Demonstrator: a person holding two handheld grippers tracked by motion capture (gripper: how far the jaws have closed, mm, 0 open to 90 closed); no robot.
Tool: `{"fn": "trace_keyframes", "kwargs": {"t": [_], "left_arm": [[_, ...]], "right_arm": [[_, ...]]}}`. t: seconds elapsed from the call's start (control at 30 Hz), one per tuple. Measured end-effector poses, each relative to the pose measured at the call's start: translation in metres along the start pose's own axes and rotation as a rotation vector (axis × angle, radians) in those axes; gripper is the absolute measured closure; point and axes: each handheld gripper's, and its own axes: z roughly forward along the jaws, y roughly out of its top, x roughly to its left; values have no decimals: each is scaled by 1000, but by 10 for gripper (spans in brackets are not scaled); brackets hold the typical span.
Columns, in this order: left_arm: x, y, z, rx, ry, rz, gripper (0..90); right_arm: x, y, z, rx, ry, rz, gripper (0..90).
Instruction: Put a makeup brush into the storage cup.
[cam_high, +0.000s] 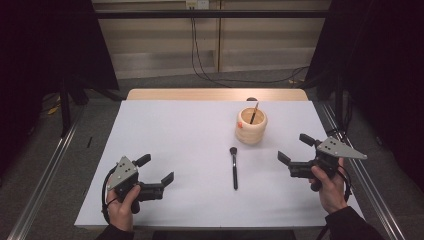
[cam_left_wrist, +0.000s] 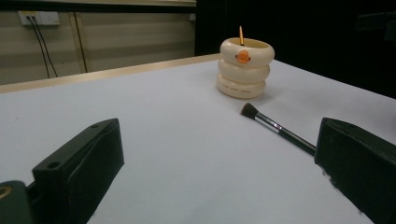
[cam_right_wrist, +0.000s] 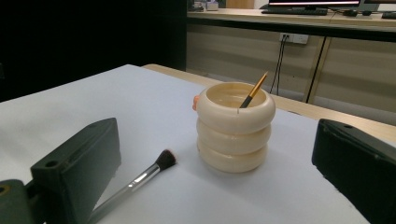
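Note:
A cream ringed cup (cam_high: 251, 126) (cam_left_wrist: 243, 68) (cam_right_wrist: 235, 126) stands upright right of the table's middle, with a thin brush handle (cam_high: 254, 113) (cam_right_wrist: 253, 91) leaning inside it. A black makeup brush (cam_high: 234, 167) (cam_left_wrist: 278, 128) (cam_right_wrist: 135, 183) lies flat in front of the cup, bristles toward it. My left gripper (cam_high: 156, 168) (cam_left_wrist: 215, 172) is held at the near left, open and empty, aimed at the brush. My right gripper (cam_high: 295, 148) (cam_right_wrist: 219, 168) is held at the near right, open and empty, facing the cup.
The white table sheet (cam_high: 175, 140) ends on a wooden strip (cam_high: 215, 94) at the far side. Metal rails (cam_high: 45, 175) run along both sides on the floor. Cables (cam_high: 200, 65) hang down the far wall.

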Motion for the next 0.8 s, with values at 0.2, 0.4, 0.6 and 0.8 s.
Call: {"fn": "trace_keyframes", "kwargs": {"t": [0.2, 0.4, 0.6, 0.8], "left_arm": [[0, 0, 0, -3, -3, 6, 12], [0, 0, 0, 0, 0, 4, 12], [0, 0, 1, 2, -1, 2, 12], [0, 0, 0, 0, -1, 4, 12]], "right_arm": [[3, 5, 9, 4, 19, -16, 8], [3, 11, 19, 8, 22, -11, 8], [5, 15, 31, 25, 43, -19, 7], [5, 21, 44, 18, 52, -26, 8]]}}
